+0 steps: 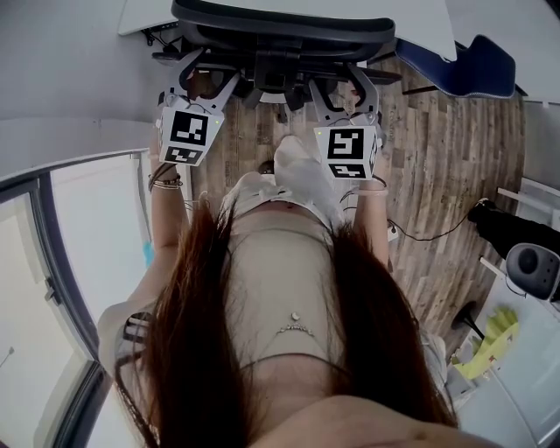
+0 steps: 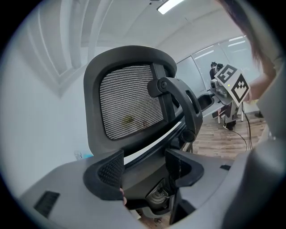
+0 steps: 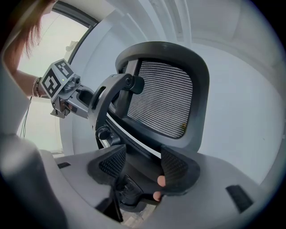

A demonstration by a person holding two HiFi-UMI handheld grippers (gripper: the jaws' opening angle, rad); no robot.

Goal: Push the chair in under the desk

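A black office chair (image 1: 280, 35) stands at the top of the head view, its back toward me, in front of a white desk (image 1: 144, 13). My left gripper (image 1: 203, 77) and right gripper (image 1: 344, 86) both reach the chair's back, one at each side of its spine. In the left gripper view the mesh headrest (image 2: 129, 100) rises above the left gripper (image 2: 144, 167), whose jaws stand apart with the back's dark frame between them. The right gripper view shows the same mesh (image 3: 163, 98) over the right gripper (image 3: 143, 165), also open astride the frame.
A blue chair (image 1: 464, 66) stands to the right on the wooden floor (image 1: 437, 175). A glass wall (image 1: 87, 227) runs along my left. At the right are a black bag (image 1: 516, 227), a floor cable (image 1: 429, 234) and a yellow object (image 1: 494, 337).
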